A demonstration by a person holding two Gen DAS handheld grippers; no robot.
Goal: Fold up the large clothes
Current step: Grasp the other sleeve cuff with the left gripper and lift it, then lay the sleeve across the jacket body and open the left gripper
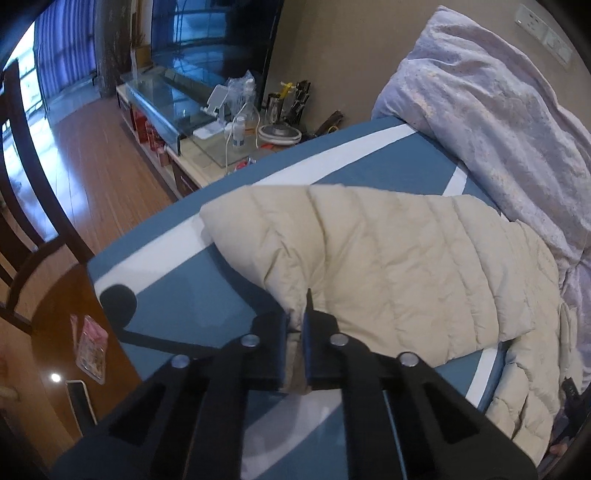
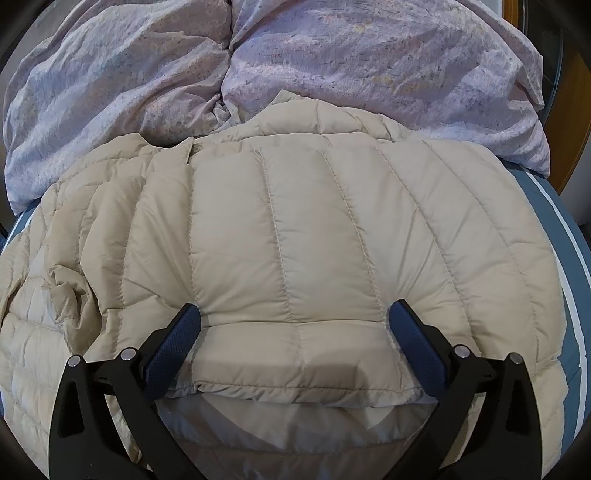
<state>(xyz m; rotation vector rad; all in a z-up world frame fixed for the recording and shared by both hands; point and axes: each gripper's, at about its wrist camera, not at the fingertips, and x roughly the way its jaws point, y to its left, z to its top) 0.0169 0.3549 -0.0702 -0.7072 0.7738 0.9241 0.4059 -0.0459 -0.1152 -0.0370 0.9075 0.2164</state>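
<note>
So the cream puffer jacket (image 2: 295, 240) is spread over a bed with a blue sheet with white stripes (image 1: 192, 291), and a crumpled lilac duvet (image 2: 332, 66) is bunched up along the far side, touching the jacket's far edge

Left tongs (image 1: 297, 332) are clenched on a thin bit of the jacket's near edge, you can see the cream fabric pinched in the narrow slit between the two black pads. From that camera one quilted sleeve or flap stretches off to the far left across the sheet, with the rest of the jacket trailing to the right and down over the bed's edge

Right tongs (image 2: 295, 332) are spread wide, released, one blue-padded finger (image 2: 173, 347) on each side of a folded-over quilted panel. The tips look like they're resting on or right at the fabric but nothing is squeezed between them

Background in the left view: a wooden chair (image 1: 22, 206) at the left, wood floor, a low TV cabinet (image 1: 173, 122) with a glass top and a bunch of small clutter on it, and a dark TV screen (image 1: 221, 33) above. There's also a pink packet (image 1: 92, 347) on a brown counter (image 1: 55, 332) near left
</note>
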